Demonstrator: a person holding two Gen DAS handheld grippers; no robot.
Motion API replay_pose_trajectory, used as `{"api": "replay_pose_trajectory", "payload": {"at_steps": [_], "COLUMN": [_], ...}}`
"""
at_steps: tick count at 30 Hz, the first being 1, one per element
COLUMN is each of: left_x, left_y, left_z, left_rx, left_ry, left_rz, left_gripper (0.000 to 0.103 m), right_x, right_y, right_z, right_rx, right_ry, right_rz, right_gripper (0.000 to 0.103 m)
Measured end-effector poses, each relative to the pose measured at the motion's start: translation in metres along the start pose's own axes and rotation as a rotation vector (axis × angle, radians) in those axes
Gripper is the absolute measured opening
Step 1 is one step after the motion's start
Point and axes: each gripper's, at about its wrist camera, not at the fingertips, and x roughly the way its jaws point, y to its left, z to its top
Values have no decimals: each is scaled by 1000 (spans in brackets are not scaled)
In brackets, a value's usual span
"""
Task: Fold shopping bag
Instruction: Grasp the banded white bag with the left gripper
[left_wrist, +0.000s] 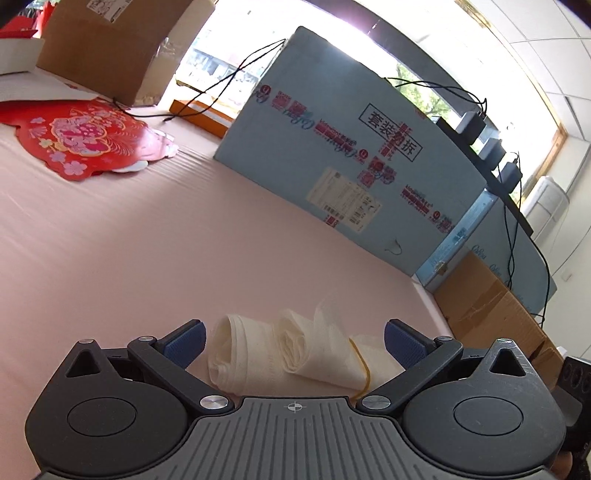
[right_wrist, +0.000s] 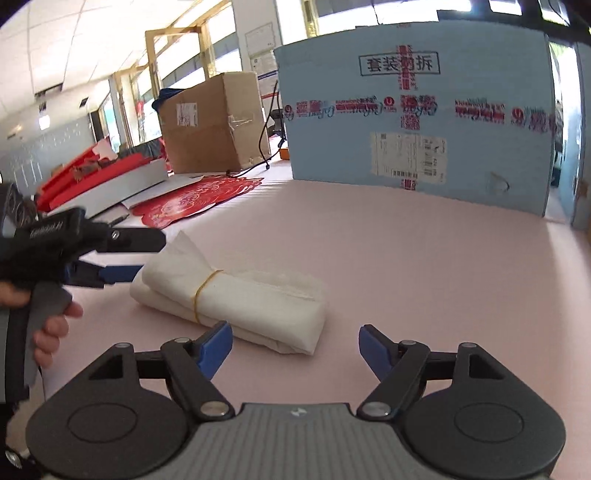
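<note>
A white shopping bag (right_wrist: 251, 299) lies folded into a bundle on the pink table top (right_wrist: 424, 266), bound by a yellow rubber band (right_wrist: 205, 291). My right gripper (right_wrist: 293, 334) is open just in front of the bundle's near right corner, its blue pads (right_wrist: 218, 347) clear of the cloth. My left gripper (right_wrist: 153, 256), held by a hand (right_wrist: 48, 332), is open at the bundle's left end. In the left wrist view the bag (left_wrist: 258, 354) lies between the wide-spread fingers of the left gripper (left_wrist: 293, 341), and neither pad presses on it.
A big light-blue carton (right_wrist: 417, 110) stands upright across the far side of the table. A brown cardboard box (right_wrist: 210, 125) and a red paper decoration (right_wrist: 195, 199) lie at the far left, with black cables (left_wrist: 229, 85) nearby. The table edge (left_wrist: 424, 295) runs close on the right.
</note>
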Motion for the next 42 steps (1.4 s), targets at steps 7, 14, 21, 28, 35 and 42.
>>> {"api": "replay_pose_trajectory", "payload": {"at_steps": [7, 14, 21, 28, 35, 42], "left_x": [34, 87, 101, 104, 104, 105], "left_y": [-18, -30, -36, -41, -42, -41], "left_z": [1, 27, 22, 13, 11, 10], "left_rx": [-20, -106, -4, 59, 52, 42], "left_ry": [46, 89, 33, 32, 21, 15], "left_rz": [-81, -97, -64, -44, -42, -46], "left_gripper": [103, 103, 103, 103, 103, 103], "right_x": [1, 7, 12, 2, 3, 2], "right_y": [-9, -29, -53, -79, -79, -82], "right_z": [3, 16, 15, 13, 15, 15], "right_rx": [19, -19, 21, 160, 163, 180], "right_ry": [-15, 11, -28, -75, -71, -76], "right_rz": [-92, -170, -148, -32, -15, 10], "right_gripper": [78, 78, 85, 95, 99, 101]}}
